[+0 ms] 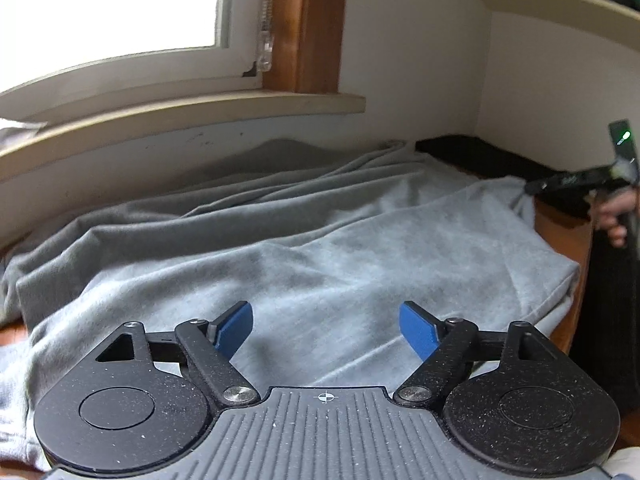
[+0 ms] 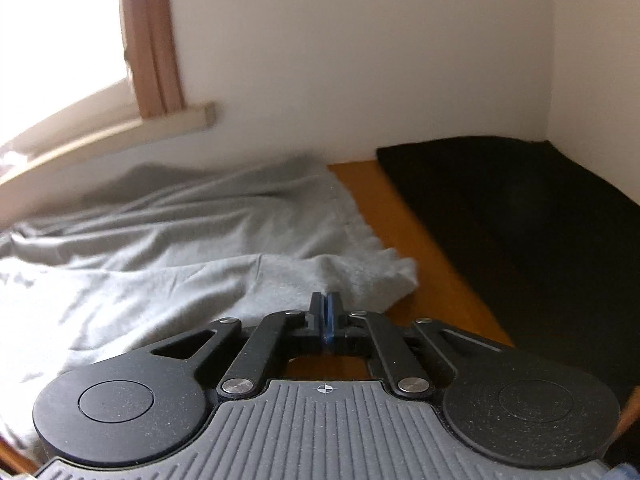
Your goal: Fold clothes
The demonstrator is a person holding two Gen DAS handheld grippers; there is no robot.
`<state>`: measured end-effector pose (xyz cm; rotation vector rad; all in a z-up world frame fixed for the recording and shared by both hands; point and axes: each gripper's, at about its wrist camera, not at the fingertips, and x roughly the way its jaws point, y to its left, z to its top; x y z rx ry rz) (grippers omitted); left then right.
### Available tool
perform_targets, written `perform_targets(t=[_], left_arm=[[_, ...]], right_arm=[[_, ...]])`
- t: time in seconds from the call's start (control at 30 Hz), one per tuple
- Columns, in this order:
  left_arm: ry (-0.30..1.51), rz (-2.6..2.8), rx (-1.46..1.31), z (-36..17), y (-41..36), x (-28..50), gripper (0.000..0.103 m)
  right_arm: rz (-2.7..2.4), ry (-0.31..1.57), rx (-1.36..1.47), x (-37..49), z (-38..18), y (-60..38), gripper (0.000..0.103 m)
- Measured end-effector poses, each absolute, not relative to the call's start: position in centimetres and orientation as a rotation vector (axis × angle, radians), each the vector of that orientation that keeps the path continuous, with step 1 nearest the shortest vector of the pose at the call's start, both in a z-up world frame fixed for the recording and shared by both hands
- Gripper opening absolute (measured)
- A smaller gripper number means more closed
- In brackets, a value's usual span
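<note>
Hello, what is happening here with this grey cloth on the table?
A person is folding a grey garment spread over a wooden table under a window. The right tool is shut, and in the left camera it appears to pinch the garment's far right corner. The left tool hangs open over the near part of the cloth, gripping nothing. A black cloth lies beside the garment.

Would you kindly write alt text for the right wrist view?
The right gripper, fingers shut, pinches the edge of a rumpled grey garment lying on a wooden table. A black cloth lies to the right, against the white wall's corner.
</note>
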<state>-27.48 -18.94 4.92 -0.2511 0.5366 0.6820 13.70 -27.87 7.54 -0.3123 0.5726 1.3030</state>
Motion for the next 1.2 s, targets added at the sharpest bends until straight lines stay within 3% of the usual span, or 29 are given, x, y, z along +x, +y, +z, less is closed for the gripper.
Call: perform_targets(t=[0.2, 0.23, 0.27, 0.3, 0.33, 0.53, 0.6, 0.67, 0.7, 0.73, 0.77, 0.8, 0.83, 0.87, 1.07, 1.2], left_arm=[[0.550, 0.489, -0.166, 6.2, -23.0, -20.8, 0.077], [0.556, 0.455, -0.155, 6.3, -23.7, -19.5, 0.071], [0.562, 0.421, -0.146, 6.4, -24.5, -18.3, 0.067], [0.567, 0.390, -0.139, 6.3, -25.2, -17.1, 0.059], [0.573, 0.364, -0.131, 6.3, -25.9, -16.0, 0.057], [0.639, 0.309, -0.070, 5.0, -27.7, -11.5, 0.060], [0.650, 0.315, -0.061, 4.5, -27.7, -10.9, 0.059], [0.647, 0.321, -0.061, 4.2, -27.6, -11.1, 0.049], [0.644, 0.321, -0.064, 4.1, -27.5, -11.2, 0.033], [0.636, 0.320, -0.071, 4.3, -27.3, -11.3, 0.017], [0.623, 0.324, -0.079, 4.6, -27.1, -11.6, 0.014], [0.605, 0.331, -0.087, 4.9, -26.8, -12.0, 0.012], [0.581, 0.336, -0.096, 5.3, -26.6, -12.5, 0.011], [0.554, 0.341, -0.108, 5.8, -26.4, -13.0, 0.011], [0.402, 0.317, -0.237, 9.1, -25.5, -16.1, 0.009], [0.463, 0.278, -0.310, 8.2, -25.3, -15.9, 0.013]], right_arm=[[1.283, 0.549, -0.300, 13.9, 8.3, -28.4, 0.008], [1.297, 0.548, -0.301, 13.5, 8.4, -28.1, 0.012], [1.312, 0.547, -0.302, 13.2, 8.5, -27.9, 0.024], [1.326, 0.547, -0.304, 12.8, 8.5, -27.6, 0.033], [1.340, 0.546, -0.305, 12.4, 8.6, -27.3, 0.038], [1.359, 0.508, -0.460, 10.9, 7.8, -24.4, 0.055], [1.344, 0.524, -0.480, 11.7, 7.3, -23.4, 0.056], [1.345, 0.538, -0.505, 12.4, 6.9, -22.6, 0.056], [1.370, 0.557, -0.525, 12.7, 6.7, -22.3, 0.056], [1.398, 0.576, -0.547, 13.0, 6.5, -22.0, 0.052], [1.420, 0.580, -0.572, 13.1, 6.4, -21.9, 0.038], [1.433, 0.582, -0.591, 13.3, 6.5, -21.8, 0.030], [1.438, 0.588, -0.597, 13.6, 6.7, -21.9, 0.010], [1.444, 0.594, -0.603, 13.9, 7.0, -22.0, 0.002], [1.449, 0.561, -0.527, 16.4, 10.2, -25.0, 0.000], [1.372, 0.552, -0.503, 18.2, 10.7, -27.4, 0.001]])
